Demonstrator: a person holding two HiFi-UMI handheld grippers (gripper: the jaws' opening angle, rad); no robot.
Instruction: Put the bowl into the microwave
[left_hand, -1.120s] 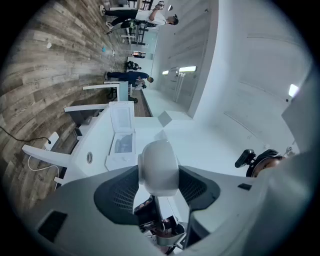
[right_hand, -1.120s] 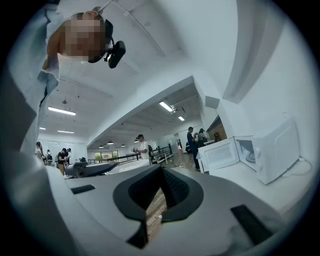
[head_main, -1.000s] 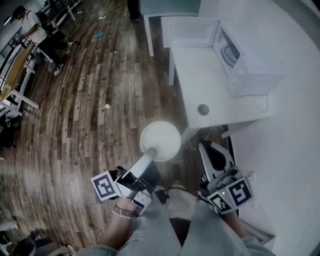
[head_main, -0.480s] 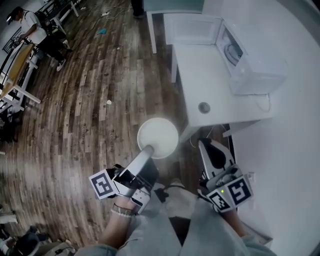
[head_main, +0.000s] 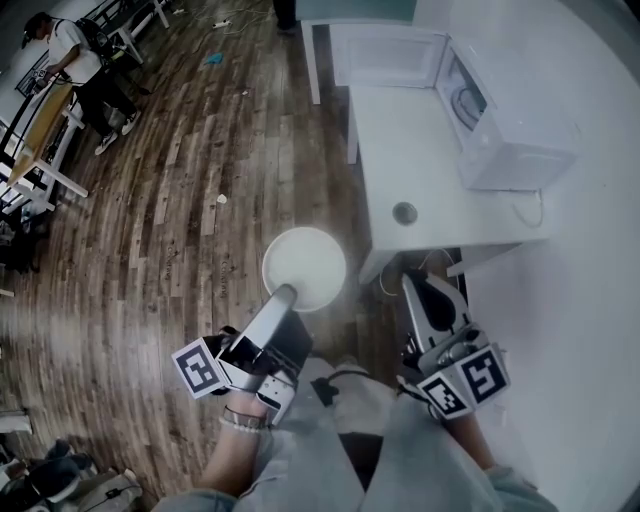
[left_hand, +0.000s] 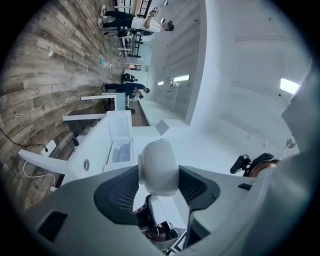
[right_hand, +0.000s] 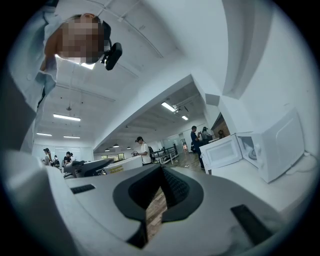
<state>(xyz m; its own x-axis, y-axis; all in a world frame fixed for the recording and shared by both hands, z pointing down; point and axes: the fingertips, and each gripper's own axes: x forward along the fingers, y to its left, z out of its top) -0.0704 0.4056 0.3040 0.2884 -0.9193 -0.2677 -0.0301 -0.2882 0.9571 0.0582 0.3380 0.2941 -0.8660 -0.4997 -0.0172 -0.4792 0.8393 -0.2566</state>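
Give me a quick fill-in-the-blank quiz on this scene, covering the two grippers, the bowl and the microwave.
1. The left gripper is shut on a white ____.
2. The microwave has its door standing ____.
3. The right gripper is shut and holds ____.
4. The microwave sits on a white ____.

Missing words: bowl; open; nothing; table.

The white table (head_main: 412, 140) carries an open microwave (head_main: 515, 125) and a small round object (head_main: 404, 212).
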